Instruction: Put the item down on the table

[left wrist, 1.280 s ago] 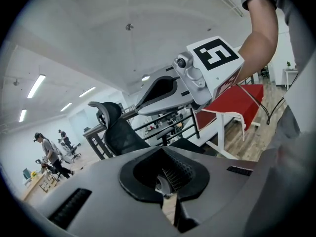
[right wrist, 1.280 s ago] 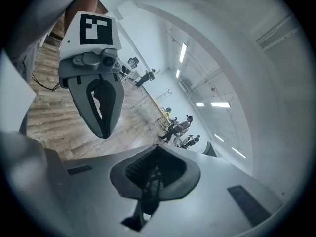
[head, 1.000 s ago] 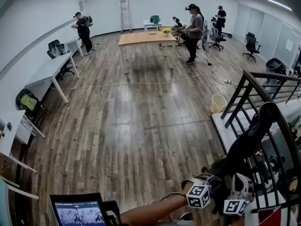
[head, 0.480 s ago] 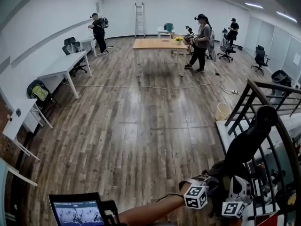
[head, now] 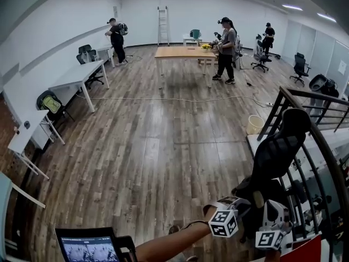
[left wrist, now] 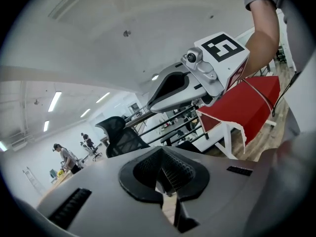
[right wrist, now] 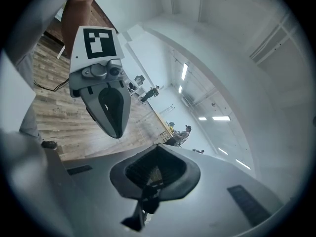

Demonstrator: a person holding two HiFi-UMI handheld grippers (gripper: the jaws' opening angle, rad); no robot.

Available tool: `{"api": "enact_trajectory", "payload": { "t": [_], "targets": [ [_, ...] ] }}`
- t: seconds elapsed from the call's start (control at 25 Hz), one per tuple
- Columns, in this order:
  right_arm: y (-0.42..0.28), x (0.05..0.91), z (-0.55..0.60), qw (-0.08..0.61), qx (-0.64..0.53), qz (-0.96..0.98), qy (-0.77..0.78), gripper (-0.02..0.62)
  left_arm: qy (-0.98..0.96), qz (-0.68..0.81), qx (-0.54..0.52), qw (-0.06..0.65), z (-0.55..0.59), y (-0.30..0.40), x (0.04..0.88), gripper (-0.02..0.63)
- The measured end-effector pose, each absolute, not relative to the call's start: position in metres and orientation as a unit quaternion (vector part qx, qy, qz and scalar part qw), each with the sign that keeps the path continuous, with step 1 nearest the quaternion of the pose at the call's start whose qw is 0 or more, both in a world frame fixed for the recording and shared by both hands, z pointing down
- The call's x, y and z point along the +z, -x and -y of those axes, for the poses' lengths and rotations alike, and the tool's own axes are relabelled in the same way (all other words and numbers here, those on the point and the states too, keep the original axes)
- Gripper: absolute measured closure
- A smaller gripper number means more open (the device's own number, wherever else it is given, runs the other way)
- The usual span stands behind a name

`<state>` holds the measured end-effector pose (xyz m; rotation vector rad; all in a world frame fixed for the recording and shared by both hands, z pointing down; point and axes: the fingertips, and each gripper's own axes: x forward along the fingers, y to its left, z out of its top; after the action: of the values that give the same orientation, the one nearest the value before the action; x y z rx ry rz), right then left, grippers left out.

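Observation:
Both grippers are low at the right of the head view, side by side, a bare forearm behind them. My left gripper [head: 235, 203] and right gripper [head: 274, 216] point at a black mesh office chair [head: 278, 149] by a dark railing [head: 319, 141]. In the left gripper view the left gripper [left wrist: 165, 191] has its jaws closed together, the chair [left wrist: 121, 135] stands beyond them, and the right gripper [left wrist: 155, 102] is above. The right gripper [right wrist: 148, 184] is shut too. A small dark bit shows in each slit; I cannot identify it. No item is plainly held.
A white table with a red panel [head: 308, 249] is at the bottom right, and a white tabletop [head: 256, 145] lies by the railing. A wooden table [head: 182, 52], white desks [head: 73, 74] and several people stand far off. A tablet screen [head: 90, 248] is at the bottom left.
Both grippers have moved forward and slightly up together. The chair and railing have slid left and now stand closer. Both pairs of jaws stay closed.

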<state>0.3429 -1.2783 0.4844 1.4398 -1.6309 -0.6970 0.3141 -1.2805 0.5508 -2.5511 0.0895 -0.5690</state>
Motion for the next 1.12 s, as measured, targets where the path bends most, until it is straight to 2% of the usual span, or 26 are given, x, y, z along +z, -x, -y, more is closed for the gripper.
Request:
{"api": "enact_trajectory", "payload": {
  "t": [0.24,0.6,1.12],
  "targets": [
    [-0.325,0.486,1.237,0.407,-0.289,0.667,-0.553,0.592,0.934,-0.047,-0.222,0.275,1.238,-0.304,0.549,0.604],
    [-0.275,0.481,1.198,0.394,-0.304,0.680,-0.539,0.592,0.926,-0.062,-0.237,0.289,1.189,-0.254,0.553,0.604],
    [-0.131,0.461,1.124,0.384,-0.322,0.695,-0.515,0.592,0.924,-0.098,-0.251,0.270,1.107,-0.102,0.554,0.604]
  ]
}}
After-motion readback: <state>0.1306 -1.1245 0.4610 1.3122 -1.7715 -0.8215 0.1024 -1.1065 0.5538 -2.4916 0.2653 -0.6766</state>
